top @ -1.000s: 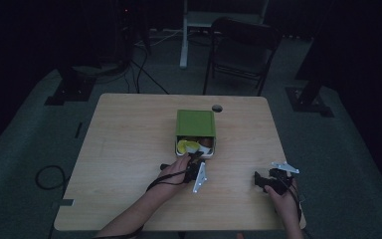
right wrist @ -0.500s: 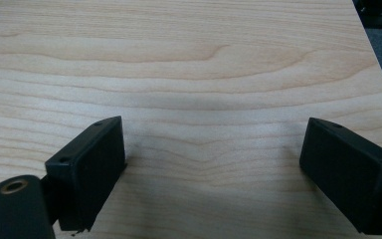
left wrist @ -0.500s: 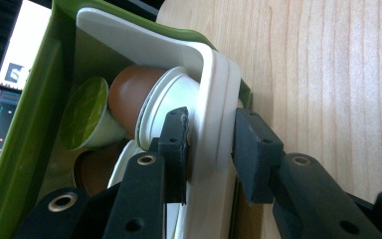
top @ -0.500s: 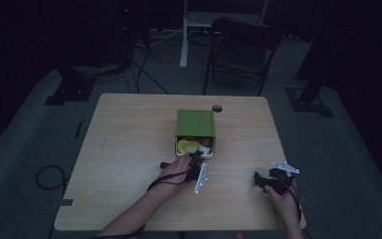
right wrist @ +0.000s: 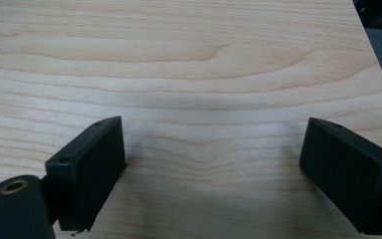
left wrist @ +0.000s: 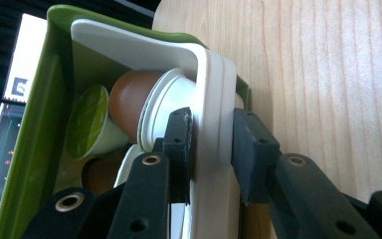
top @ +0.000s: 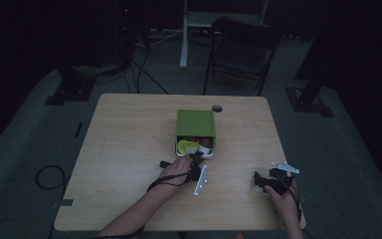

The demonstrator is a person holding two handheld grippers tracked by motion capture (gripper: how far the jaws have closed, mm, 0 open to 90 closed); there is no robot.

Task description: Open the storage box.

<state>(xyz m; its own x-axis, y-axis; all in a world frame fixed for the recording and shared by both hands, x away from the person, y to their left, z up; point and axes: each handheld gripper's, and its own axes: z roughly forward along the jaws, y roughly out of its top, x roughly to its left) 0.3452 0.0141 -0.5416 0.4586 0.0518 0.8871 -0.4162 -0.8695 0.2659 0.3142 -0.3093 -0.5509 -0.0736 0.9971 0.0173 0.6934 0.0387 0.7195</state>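
Left claw (left wrist: pixel 211 144): clenched on white tray's (left wrist: pixel 214 99) rim, barely moved (pull-out probably pending).
Right claw (right wrist: pixel 211 174): released, idle above tabletop (right wrist: pixel 189 74).

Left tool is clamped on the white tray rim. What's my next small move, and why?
Probably draw the left tool gently back toward you. Its jaws pinch the white tray rim, and the tray sits only partly out of the green sleeve, with coffee pods inside. Right tool is open and idle.

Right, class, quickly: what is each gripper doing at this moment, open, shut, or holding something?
Left gripper: shut on the white plastic tray's rim, inside the green box.
Right gripper: open, holding nothing, above the light wooden table.
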